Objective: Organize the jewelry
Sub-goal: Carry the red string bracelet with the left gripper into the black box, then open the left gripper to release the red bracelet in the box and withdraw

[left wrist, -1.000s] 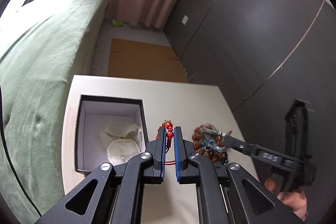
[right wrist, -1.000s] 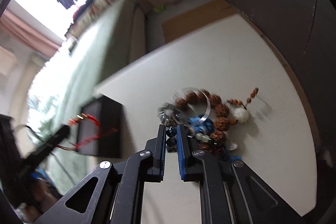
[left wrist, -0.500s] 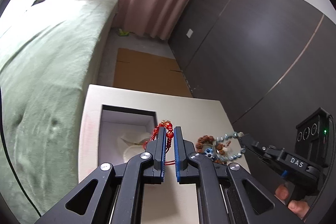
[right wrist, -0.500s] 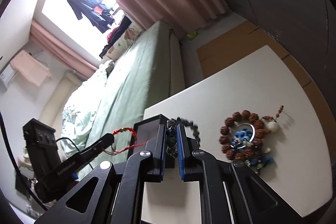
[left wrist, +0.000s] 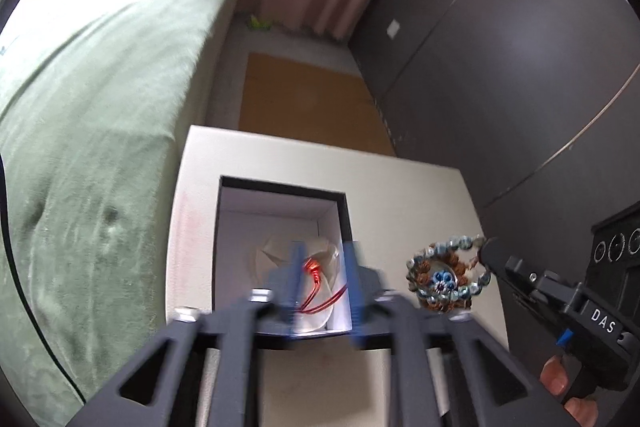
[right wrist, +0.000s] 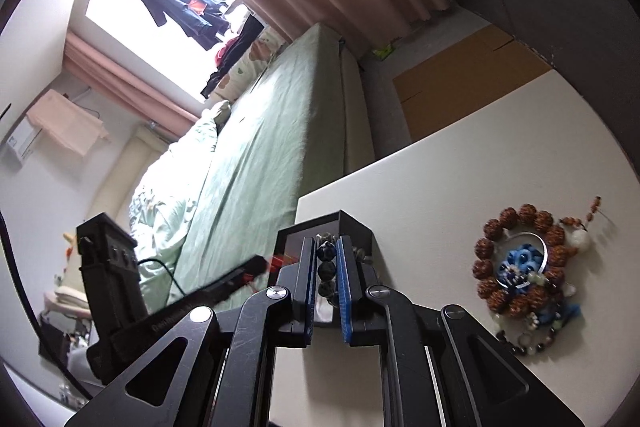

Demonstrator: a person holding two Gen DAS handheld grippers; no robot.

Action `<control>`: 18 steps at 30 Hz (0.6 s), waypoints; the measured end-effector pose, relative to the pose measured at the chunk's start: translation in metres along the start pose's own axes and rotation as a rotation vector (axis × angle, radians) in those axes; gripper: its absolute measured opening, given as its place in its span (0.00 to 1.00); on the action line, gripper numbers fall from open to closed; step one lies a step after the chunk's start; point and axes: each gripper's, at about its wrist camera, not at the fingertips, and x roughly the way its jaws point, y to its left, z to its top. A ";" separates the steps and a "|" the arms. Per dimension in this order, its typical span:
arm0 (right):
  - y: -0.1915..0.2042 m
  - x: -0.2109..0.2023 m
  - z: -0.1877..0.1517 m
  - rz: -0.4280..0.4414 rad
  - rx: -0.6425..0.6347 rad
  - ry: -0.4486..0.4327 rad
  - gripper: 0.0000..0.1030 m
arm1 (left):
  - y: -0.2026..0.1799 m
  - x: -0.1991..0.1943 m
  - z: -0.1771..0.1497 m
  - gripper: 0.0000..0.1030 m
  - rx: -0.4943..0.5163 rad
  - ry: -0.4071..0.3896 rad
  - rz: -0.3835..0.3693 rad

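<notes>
Red bracelet now inside box

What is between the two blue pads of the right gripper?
A dark bead bracelet, pinched between the right gripper pads above the black box; the right wrist view shows it.

- Left tool at six o'clock, blurred, jaws opening over the open black box on the white table.
- Red cord bracelet between the blue pads, loose, over the box's white interior.
- Right tool enters from four o'clock, gripping a grey-blue bead bracelet.
- Green bed at nine o'clock.
</notes>
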 end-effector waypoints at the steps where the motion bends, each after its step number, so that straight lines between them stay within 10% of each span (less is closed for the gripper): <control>1: 0.001 0.005 0.002 0.005 -0.001 0.003 0.11 | 0.004 -0.001 0.002 0.57 -0.018 -0.014 -0.007; 5: 0.005 0.016 0.003 0.026 -0.008 0.014 0.11 | 0.022 -0.016 0.011 0.79 -0.084 -0.091 -0.023; 18: 0.047 0.064 -0.007 0.145 -0.045 0.082 0.11 | 0.079 -0.048 0.016 0.79 -0.221 -0.170 0.020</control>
